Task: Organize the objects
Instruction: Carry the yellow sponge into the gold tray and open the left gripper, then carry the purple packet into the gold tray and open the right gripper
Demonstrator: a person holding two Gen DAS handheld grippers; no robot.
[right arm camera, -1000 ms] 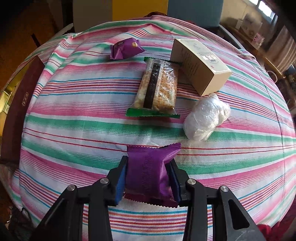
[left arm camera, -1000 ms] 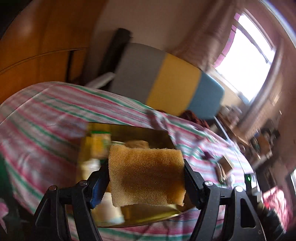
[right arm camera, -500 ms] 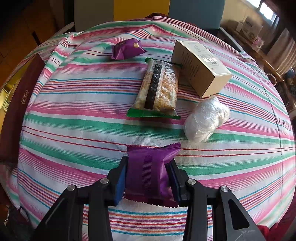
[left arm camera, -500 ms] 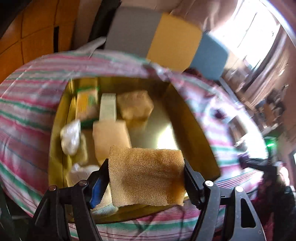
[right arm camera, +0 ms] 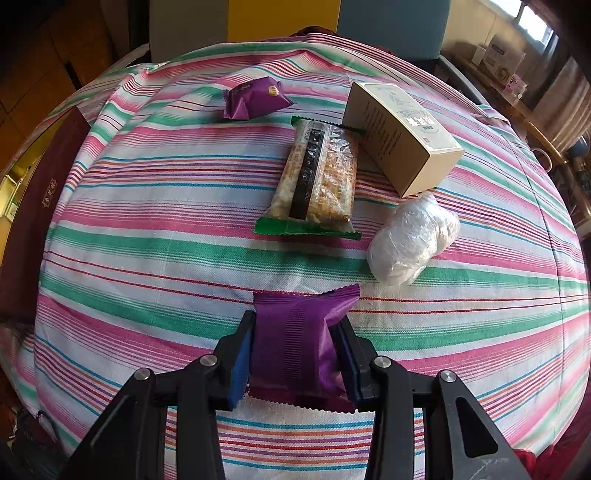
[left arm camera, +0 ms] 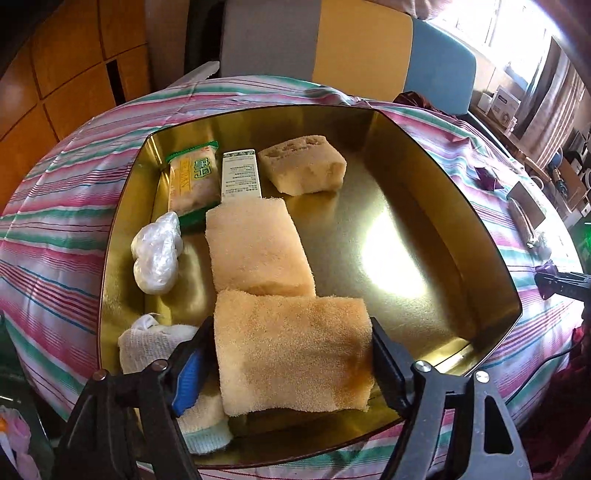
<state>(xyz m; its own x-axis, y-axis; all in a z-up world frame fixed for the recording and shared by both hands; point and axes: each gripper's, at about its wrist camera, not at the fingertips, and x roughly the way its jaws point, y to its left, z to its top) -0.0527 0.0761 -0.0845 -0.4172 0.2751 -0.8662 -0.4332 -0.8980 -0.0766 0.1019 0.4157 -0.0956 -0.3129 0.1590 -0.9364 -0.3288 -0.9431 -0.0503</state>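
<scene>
A: Left gripper [left arm camera: 293,354] status?
B: Clamped on sponge [left arm camera: 291,350], at 6 o'clock over gold tin [left arm camera: 436,206].
A: Right gripper [right arm camera: 297,350]?
B: Clamped on purple packet [right arm camera: 295,339] above striped cloth [right arm camera: 147,229]. Box [right arm camera: 402,136] print at 1 o'clock unreadable.

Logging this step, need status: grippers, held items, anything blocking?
Left gripper shut on sponge, over gold tin. Right gripper shut on purple packet, over striped cloth. Tin's right half free.

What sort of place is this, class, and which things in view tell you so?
Probably a lived-in home room: a striped cloth covers the table, a curtained window lets in daylight, and wooden cabinet doors stand behind.
</scene>
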